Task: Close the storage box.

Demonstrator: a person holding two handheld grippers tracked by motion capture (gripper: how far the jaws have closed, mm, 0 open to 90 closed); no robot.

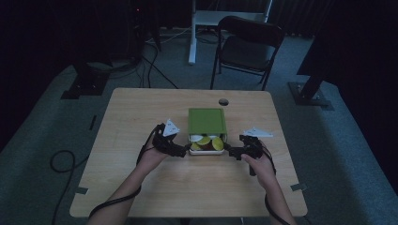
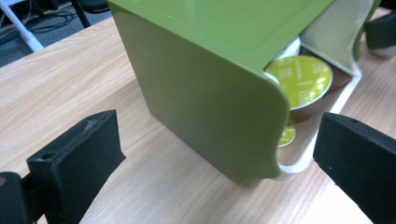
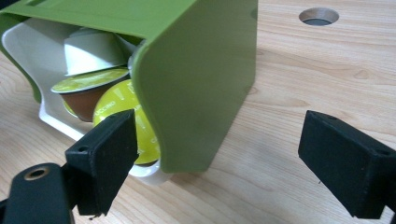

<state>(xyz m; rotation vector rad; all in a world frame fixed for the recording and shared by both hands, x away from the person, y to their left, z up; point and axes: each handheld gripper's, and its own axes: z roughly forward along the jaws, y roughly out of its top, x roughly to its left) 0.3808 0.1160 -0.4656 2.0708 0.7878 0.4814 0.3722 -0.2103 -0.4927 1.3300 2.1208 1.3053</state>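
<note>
Both the left gripper [image 1: 180, 151] and right gripper [image 1: 233, 151], jaws spread, flank the green box's [image 1: 207, 121] near corners, likely to steady it around the capsules [image 1: 206, 143].

Dim high view, bright sharp close-ups
</note>
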